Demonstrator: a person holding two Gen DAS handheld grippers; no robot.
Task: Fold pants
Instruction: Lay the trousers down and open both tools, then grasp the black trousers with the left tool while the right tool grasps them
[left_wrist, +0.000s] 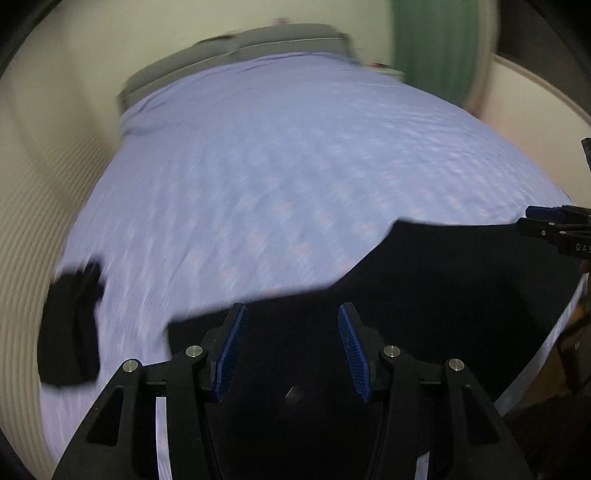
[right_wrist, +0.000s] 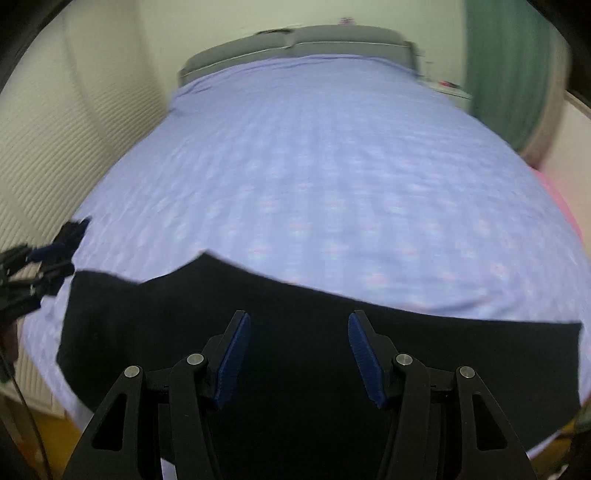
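Black pants (left_wrist: 424, 280) lie spread on the near part of a bed with a lilac sheet (left_wrist: 277, 166); they also show in the right wrist view (right_wrist: 295, 332). My left gripper (left_wrist: 291, 314) is open and empty above the pants' left part. My right gripper (right_wrist: 299, 321) is open and empty above the pants' middle. The right gripper shows at the right edge of the left wrist view (left_wrist: 554, 229), by the pants' far corner. The left gripper shows at the left edge of the right wrist view (right_wrist: 40, 266).
A second folded black garment (left_wrist: 70, 328) lies at the bed's left edge. A grey headboard (right_wrist: 295, 40) is at the far end. A ribbed white wall (right_wrist: 55, 147) runs along the left, a green curtain (right_wrist: 509, 62) hangs at the far right. Something pink (right_wrist: 557, 199) is at the bed's right side.
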